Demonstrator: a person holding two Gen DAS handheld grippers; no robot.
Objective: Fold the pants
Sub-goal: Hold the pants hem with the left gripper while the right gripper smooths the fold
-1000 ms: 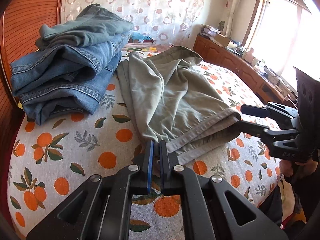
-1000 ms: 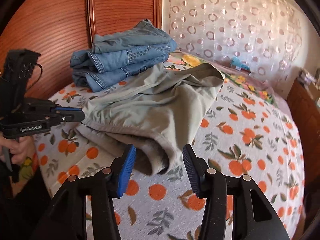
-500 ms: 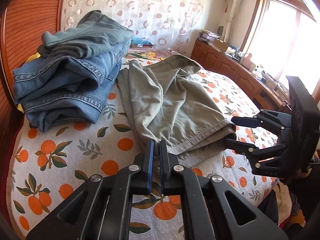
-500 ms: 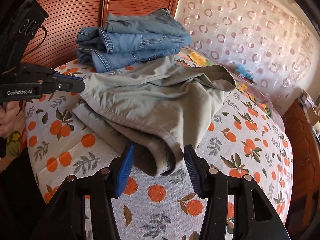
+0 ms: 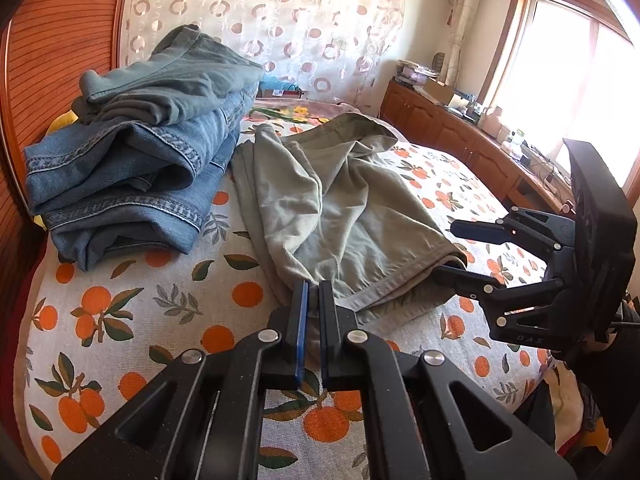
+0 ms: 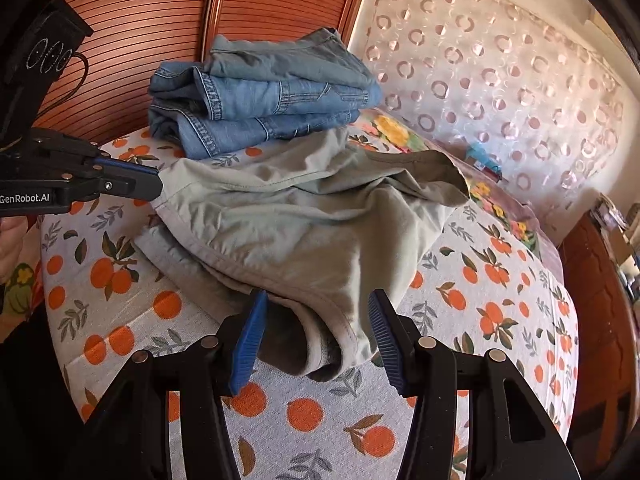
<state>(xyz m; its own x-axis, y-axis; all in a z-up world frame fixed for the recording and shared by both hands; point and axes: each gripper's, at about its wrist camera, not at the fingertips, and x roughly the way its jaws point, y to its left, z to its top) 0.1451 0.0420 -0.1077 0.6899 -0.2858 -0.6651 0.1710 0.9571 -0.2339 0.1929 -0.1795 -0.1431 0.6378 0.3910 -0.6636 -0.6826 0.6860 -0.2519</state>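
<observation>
Olive-green pants (image 5: 344,208) lie rumpled on the orange-print bed sheet (image 5: 120,320), leg hems toward me. My left gripper (image 5: 314,292) is shut on the left hem corner. In the right wrist view that corner (image 6: 172,176) is pinched and slightly lifted by the left gripper (image 6: 158,186). My right gripper (image 6: 316,328) stands open, its blue pads on either side of the other hem corner of the pants (image 6: 320,224) without pressing it. The left wrist view shows the right gripper (image 5: 446,249) with one finger above and one below the hem.
Several folded jeans (image 5: 132,152) are stacked at the far left against the wooden headboard (image 6: 260,0). A patterned curtain (image 5: 280,20) hangs behind the bed. A wooden cabinet (image 5: 452,128) with clutter runs under the bright window (image 5: 580,60). A hand (image 6: 8,240) holds the left gripper.
The right gripper has rolled and edged in on the hem corner, jaws still apart. The left gripper keeps its pinch and has not moved.
</observation>
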